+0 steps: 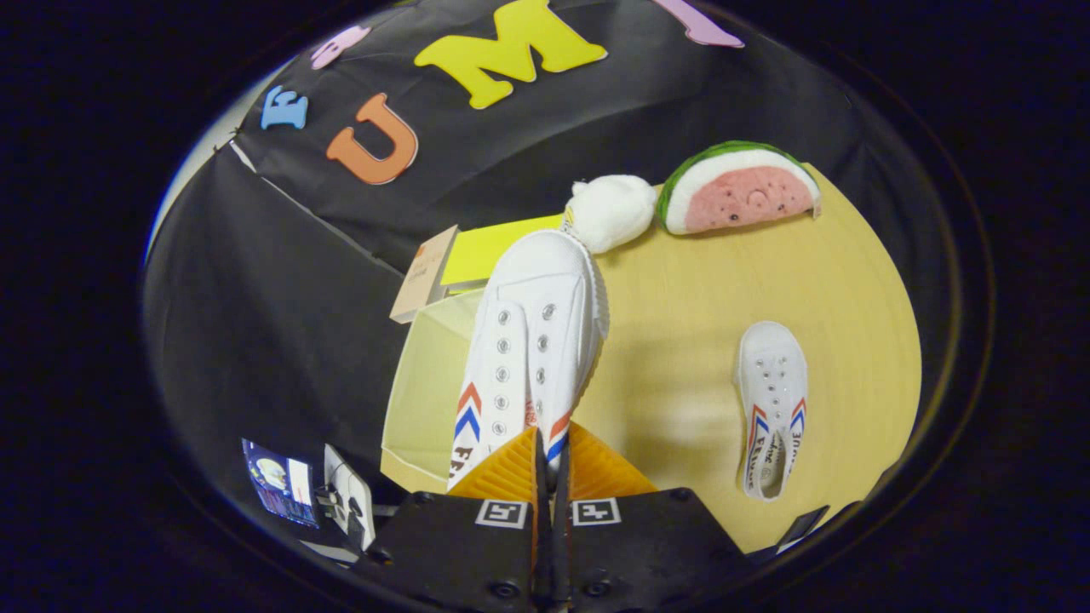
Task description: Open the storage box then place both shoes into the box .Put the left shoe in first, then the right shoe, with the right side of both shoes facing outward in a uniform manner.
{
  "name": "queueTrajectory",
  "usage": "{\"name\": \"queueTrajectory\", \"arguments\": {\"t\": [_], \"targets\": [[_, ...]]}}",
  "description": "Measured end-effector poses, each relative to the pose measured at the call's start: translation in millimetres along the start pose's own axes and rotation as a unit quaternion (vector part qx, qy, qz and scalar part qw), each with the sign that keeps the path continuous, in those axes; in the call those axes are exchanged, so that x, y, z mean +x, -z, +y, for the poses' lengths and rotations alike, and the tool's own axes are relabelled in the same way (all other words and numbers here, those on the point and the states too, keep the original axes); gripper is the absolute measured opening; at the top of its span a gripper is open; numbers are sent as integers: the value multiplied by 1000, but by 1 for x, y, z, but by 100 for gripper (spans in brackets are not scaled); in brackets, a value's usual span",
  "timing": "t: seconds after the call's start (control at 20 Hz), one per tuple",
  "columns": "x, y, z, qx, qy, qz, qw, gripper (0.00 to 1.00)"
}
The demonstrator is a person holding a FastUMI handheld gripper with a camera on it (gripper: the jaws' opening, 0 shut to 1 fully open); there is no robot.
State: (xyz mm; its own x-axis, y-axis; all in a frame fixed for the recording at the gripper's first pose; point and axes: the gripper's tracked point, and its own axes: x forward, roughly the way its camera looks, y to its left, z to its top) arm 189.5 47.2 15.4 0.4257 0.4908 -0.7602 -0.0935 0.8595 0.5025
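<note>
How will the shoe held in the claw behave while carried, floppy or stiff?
Likely fairly light: the claw is pinching the white canvas shoe by its heel end alone. The thin upper may flex in the pinch; the rubber-looking sole probably keeps it straight. Gripped at one end, its toe over the storage box could sag or swing.

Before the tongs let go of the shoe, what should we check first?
1. Tongs pinching the held shoe at its heel end: ok.
2. Storage box open: ok, flap up.
3. Held shoe above the box: partly, toe hangs past its far edge.
4. Held shoe is the left one: cannot tell.
5. Other shoe waiting on the table: ok.
6. Right side facing outward: cannot tell.
</note>
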Motion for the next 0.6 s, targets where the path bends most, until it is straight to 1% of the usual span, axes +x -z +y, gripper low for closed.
{"name": "queueTrajectory", "arguments": {"t": [0.15, 0.25, 0.45, 0.6], "targets": [[5, -6, 37, -3, -2, -4, 1000, 6], [18, -7, 63, -6, -7, -3, 1000, 6], [60, 0, 102, -2, -6, 1, 1000, 6], [97, 12, 124, -3, 4, 5, 1000, 6]]}}
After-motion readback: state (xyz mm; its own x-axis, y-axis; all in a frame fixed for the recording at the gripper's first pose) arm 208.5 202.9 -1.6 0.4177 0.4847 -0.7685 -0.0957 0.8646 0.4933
